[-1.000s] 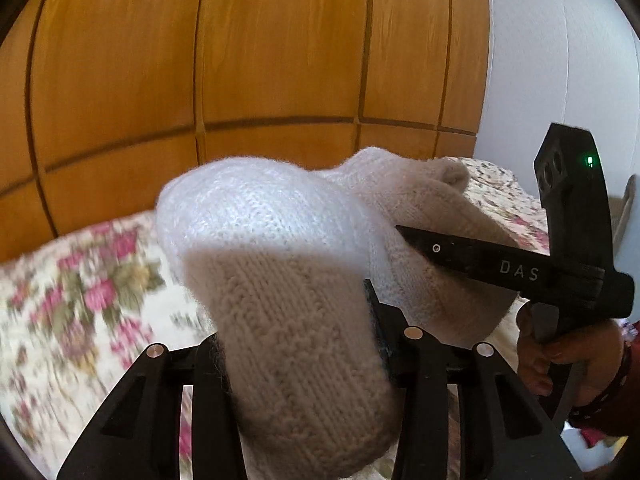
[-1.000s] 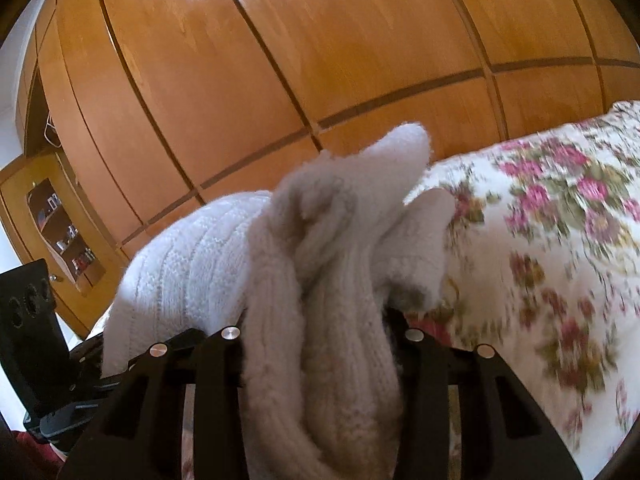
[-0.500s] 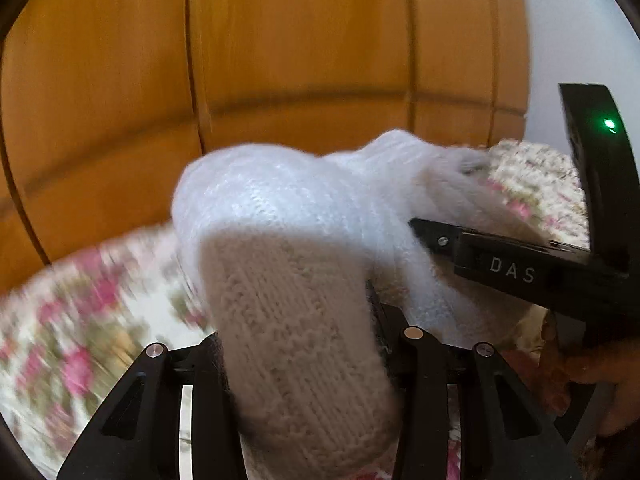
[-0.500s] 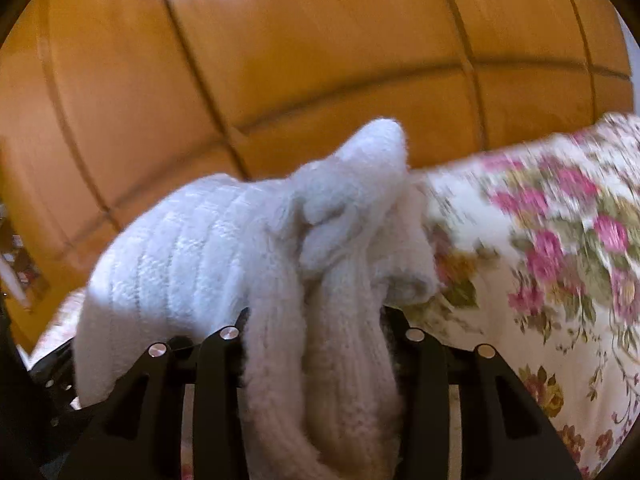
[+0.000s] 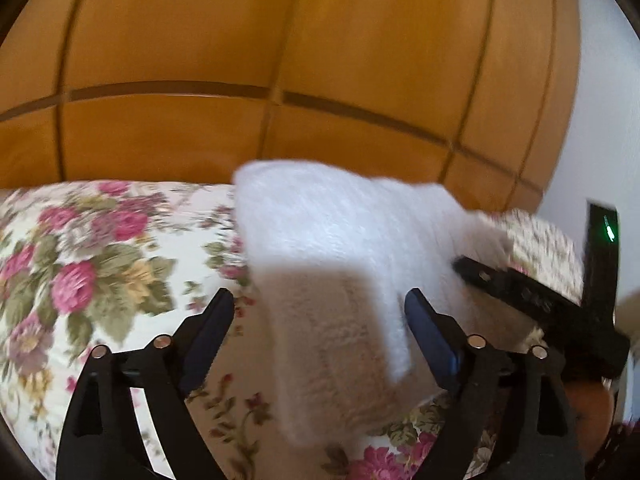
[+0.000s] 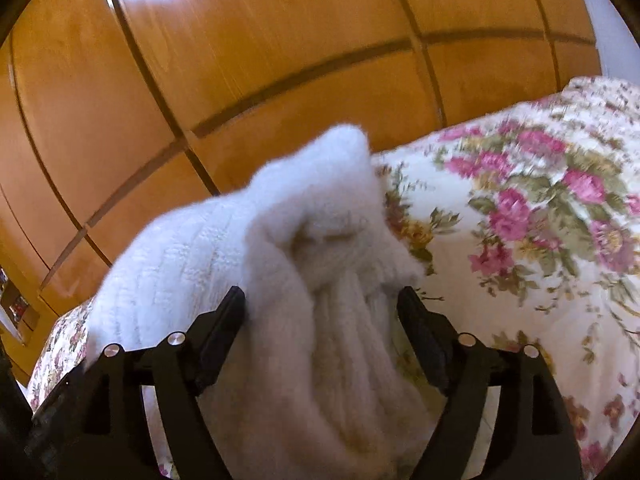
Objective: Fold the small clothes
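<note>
White knitted garment (image 5: 344, 240) now lies between both of your claws without being pinched; half a second ago each claw clamped a bunched end of it. Your left claw (image 5: 319, 312) is opening, pads clear of the wool on both sides. Your right claw (image 6: 320, 308) is opening too, its left pad close against the knit, the right one apart. The garment sits low in the centre of each frame on the floral bedspread (image 5: 100, 260), its long axis running from your left claw toward the right claw's black body (image 5: 536, 296) at the frame's right edge.
</note>
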`<action>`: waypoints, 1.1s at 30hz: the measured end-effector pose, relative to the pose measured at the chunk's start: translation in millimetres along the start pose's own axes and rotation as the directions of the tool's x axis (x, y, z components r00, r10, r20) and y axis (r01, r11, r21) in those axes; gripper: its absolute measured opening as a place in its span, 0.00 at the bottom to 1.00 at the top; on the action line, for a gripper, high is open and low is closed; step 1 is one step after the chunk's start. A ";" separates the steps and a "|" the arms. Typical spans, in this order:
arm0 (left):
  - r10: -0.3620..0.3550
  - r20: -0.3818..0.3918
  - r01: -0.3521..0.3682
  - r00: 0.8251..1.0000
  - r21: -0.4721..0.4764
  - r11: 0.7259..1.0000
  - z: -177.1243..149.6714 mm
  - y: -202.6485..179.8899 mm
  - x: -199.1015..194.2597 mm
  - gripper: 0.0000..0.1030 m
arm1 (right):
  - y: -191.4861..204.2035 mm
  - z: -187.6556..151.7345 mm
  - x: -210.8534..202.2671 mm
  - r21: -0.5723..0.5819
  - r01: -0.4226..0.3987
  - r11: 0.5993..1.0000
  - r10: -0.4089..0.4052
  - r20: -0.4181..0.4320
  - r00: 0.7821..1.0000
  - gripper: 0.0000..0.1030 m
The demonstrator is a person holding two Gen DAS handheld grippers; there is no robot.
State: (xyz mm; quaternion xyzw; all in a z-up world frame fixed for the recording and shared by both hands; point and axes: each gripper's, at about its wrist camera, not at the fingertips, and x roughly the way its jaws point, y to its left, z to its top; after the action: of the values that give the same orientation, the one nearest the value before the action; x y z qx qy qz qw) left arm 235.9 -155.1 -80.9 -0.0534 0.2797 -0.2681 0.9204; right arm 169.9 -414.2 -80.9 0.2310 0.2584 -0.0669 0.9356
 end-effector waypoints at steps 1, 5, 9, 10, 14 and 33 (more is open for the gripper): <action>0.015 -0.003 -0.015 1.000 -0.035 0.999 -1.7 6.2 -3.1 0.84 | 2.6 -2.6 -5.4 -0.004 0.013 1.000 -0.013 0.018 1.000 0.81; 0.037 -0.096 -0.045 0.995 -0.080 0.996 -5.7 13.7 6.3 0.84 | -3.3 -10.0 -27.0 0.015 0.191 0.982 -0.191 0.054 0.980 0.82; 0.078 -0.198 -0.080 0.977 -0.003 0.997 -10.6 -3.0 25.4 0.85 | -18.6 -12.4 -9.2 0.058 0.351 0.935 -0.347 -0.067 0.935 0.86; 0.095 -0.186 -0.094 0.978 0.013 0.995 -11.1 -6.4 22.7 0.85 | -16.5 -11.5 -4.0 0.042 0.359 0.932 -0.355 -0.081 0.931 0.86; 0.146 -0.154 -0.141 0.977 0.043 0.989 -14.2 -10.7 13.5 0.88 | -11.0 -11.9 -4.1 0.018 0.376 0.926 -0.375 -0.049 0.926 0.89; 0.293 -0.063 -0.291 0.954 0.036 0.956 -37.5 -20.8 -51.0 0.96 | 18.0 -38.4 -95.3 -0.002 0.395 0.919 -0.380 0.264 0.886 0.98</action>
State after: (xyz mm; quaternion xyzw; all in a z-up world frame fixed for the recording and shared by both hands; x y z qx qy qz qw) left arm 170.2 -144.1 -82.4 0.0097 0.3121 -0.1344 0.9404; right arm 75.2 -379.8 -53.9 0.1379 0.1769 -0.2745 0.9351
